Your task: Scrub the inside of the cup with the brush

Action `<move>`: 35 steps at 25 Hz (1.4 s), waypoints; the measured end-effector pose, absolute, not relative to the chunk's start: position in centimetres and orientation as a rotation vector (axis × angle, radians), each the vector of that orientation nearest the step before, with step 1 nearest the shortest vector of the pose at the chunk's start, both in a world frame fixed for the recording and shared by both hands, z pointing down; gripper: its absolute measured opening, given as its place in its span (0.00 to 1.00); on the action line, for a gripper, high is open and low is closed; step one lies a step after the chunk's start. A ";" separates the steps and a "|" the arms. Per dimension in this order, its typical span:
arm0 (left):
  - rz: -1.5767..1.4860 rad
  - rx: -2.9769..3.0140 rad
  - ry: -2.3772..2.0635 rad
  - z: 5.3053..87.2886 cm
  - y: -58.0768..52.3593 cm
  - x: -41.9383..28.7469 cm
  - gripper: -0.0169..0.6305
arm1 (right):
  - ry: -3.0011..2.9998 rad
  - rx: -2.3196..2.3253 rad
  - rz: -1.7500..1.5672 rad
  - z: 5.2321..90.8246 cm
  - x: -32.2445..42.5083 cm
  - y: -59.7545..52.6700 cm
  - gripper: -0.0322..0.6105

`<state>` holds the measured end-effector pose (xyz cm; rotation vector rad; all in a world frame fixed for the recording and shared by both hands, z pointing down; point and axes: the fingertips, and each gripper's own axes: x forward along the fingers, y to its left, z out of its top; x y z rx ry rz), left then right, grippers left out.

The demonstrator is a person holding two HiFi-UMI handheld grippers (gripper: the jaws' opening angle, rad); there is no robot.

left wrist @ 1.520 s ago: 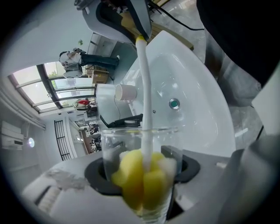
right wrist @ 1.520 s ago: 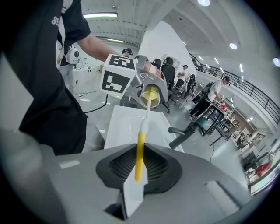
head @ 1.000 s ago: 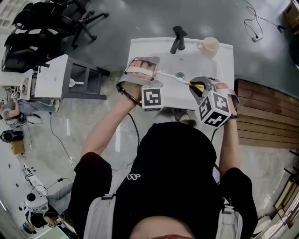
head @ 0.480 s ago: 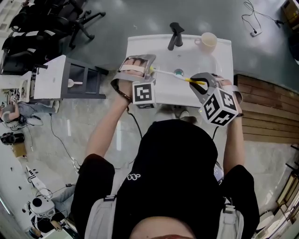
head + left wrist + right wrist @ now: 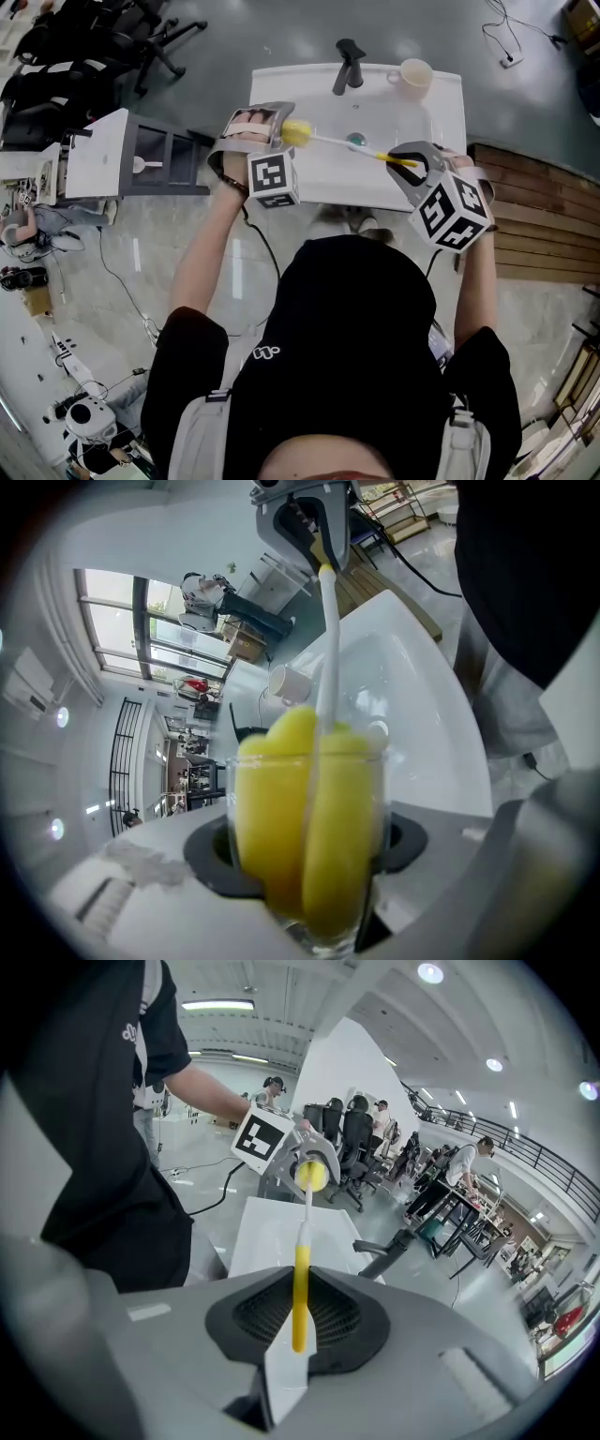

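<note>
The left tool [image 5: 309, 855] is clamped on a clear glass cup [image 5: 375, 803], one jaw pressed against each side of its wall, and holds it above the left edge of a white sink [image 5: 441, 112]. The cup lies tilted over, its mouth facing across the sink toward the right tool [image 5: 298, 1321]. Inside the cup sits the yellow sponge head [image 5: 300, 817] of the brush [image 5: 342, 143]. The sponge fills the glass nearly from wall to wall, and its rounded top pokes out just past the rim. A thin white handle runs from the head out of the cup and across the sink bowl, turning yellow at its far end. The right tool's jaws are closed on that yellow end, so the handle spans the gap between the two tools, which stand well apart. Below the handle, in the bottom of the sink bowl, lies a small blue-green drain [image 5: 356, 141]. A black faucet [image 5: 347, 64] rises at the back of the sink. A cream mug [image 5: 415, 75] stands upright on the back right corner of the rim, apart from both tools.
</note>
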<state>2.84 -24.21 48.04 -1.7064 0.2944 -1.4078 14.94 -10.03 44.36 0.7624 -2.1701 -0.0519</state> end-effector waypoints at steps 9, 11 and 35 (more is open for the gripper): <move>-1.403 -1.797 0.399 47.4 -25.4 1.3 0.44 | -2.275 0.821 0.050 43.8 17.1 -8.7 0.12; -1.394 -1.820 0.437 47.3 -25.9 0.9 0.44 | -2.284 0.856 0.075 43.8 17.8 -8.5 0.12; -0.508 -2.693 0.902 35.9 -26.7 8.2 0.44 | -2.714 1.504 -0.064 29.7 19.6 -18.5 0.13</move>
